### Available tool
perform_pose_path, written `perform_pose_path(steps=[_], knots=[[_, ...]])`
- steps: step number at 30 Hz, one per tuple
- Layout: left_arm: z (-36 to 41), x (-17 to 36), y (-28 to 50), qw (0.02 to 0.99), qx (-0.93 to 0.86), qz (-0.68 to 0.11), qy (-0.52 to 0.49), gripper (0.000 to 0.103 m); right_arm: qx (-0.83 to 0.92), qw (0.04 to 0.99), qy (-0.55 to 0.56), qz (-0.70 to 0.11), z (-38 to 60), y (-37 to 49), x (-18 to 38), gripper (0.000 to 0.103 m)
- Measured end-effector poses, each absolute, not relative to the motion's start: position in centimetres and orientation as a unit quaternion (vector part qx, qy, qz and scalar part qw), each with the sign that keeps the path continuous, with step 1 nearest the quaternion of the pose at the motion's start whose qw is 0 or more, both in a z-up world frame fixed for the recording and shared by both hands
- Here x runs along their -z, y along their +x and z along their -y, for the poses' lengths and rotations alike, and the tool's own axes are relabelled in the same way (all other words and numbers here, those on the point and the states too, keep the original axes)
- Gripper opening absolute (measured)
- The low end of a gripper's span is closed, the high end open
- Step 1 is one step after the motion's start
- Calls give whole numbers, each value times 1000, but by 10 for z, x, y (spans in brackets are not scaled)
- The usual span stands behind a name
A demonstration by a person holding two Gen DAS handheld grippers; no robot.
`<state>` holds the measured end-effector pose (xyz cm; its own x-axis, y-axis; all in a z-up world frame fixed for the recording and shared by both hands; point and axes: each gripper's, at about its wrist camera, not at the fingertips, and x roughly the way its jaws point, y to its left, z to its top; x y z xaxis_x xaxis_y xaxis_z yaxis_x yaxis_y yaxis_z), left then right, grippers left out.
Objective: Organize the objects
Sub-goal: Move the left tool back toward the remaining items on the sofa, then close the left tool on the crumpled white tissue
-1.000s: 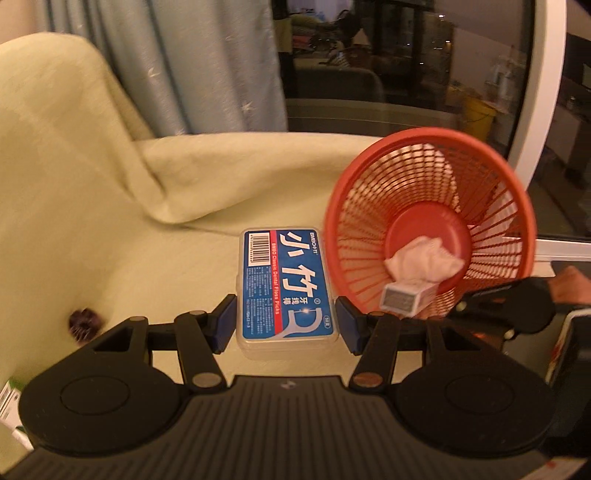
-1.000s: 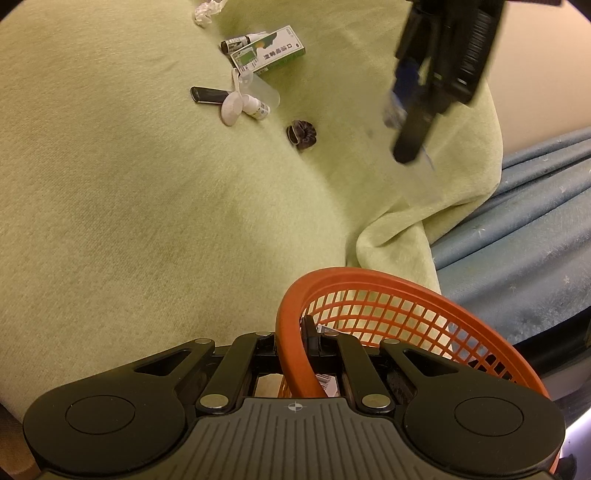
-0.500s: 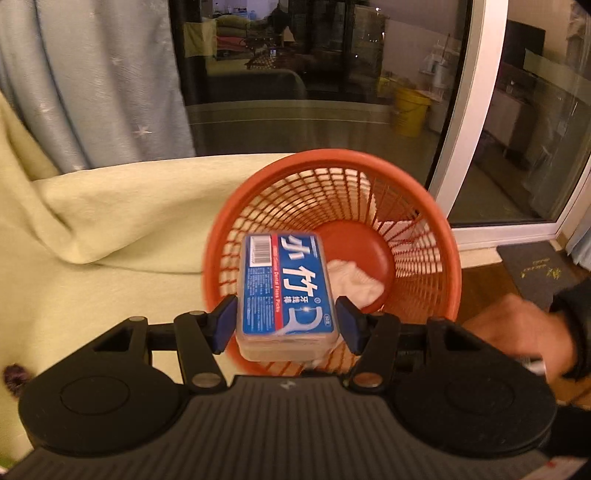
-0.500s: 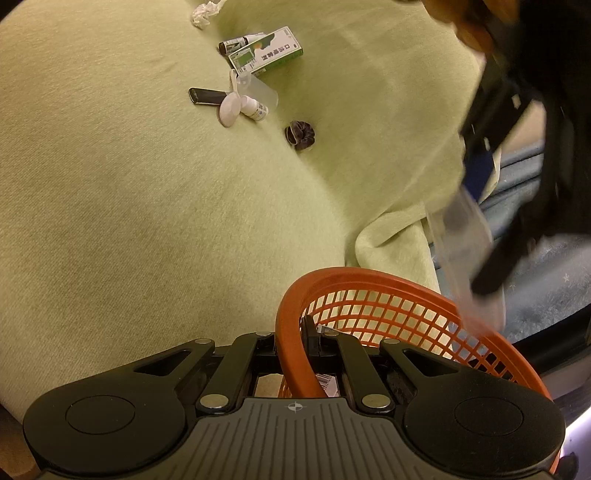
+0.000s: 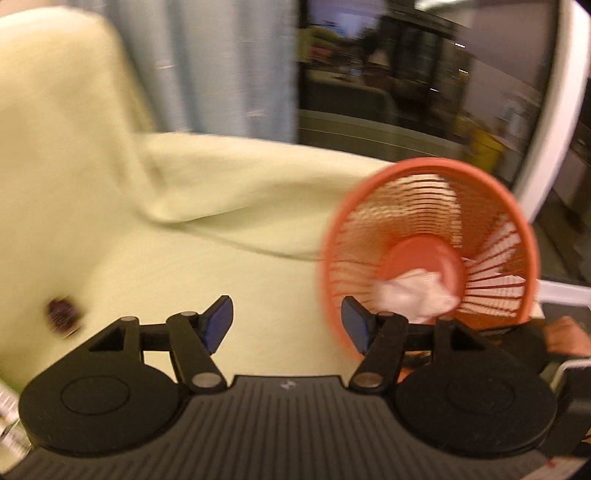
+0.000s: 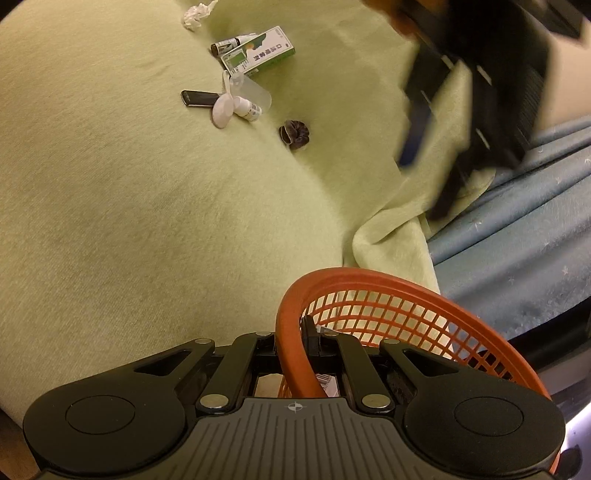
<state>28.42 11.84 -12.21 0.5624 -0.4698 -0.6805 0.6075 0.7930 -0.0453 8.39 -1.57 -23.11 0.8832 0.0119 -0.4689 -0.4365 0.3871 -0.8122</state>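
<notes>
My left gripper (image 5: 286, 321) hovers over the yellow-green blanket (image 5: 229, 280), just left of the red mesh basket (image 5: 424, 166). Its jaws are opening and nothing is between them. The picture is blurred by motion. A crumpled white tissue (image 5: 413, 295) lies in the tilted basket; the blue floss-pick box is not in view. My right gripper (image 6: 295, 332) is shut on the basket's rim (image 6: 369, 275) and holds it at the blanket's edge. In the right wrist view the left gripper's blurred black frame (image 6: 480, 92) hangs at the upper right.
Far across the blanket lie a dark scrunchie (image 6: 295, 133), a green box (image 6: 258, 53), a white spoon (image 6: 223, 107), a small bottle (image 6: 249, 109), a black stick (image 6: 197, 98) and crumpled paper (image 6: 195, 14). A blue curtain (image 6: 517, 221) hangs on the right. A hand (image 5: 565, 334) shows by the basket.
The blue floss-pick box, held over the basket half a second ago, has left the left jaws, which stand wider. The left gripper has swung back left. The right gripper keeps still.
</notes>
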Motion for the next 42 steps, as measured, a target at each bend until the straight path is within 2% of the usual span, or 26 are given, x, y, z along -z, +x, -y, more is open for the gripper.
perform_pose_path(steps=[12, 18, 29, 42], knots=[[-282, 150, 275, 908, 124, -396, 56, 63, -137, 810, -534, -201, 16, 84, 230, 2], [-336, 168, 266, 907, 68, -414, 35, 63, -138, 808, -535, -203, 15, 85, 230, 2], [-372, 196, 252, 901, 23, -433, 24, 63, -138, 806, -538, -204, 15, 86, 230, 2], [-422, 212, 272, 902, -59, -428, 28, 63, -143, 803, -541, -206, 16, 88, 230, 2]])
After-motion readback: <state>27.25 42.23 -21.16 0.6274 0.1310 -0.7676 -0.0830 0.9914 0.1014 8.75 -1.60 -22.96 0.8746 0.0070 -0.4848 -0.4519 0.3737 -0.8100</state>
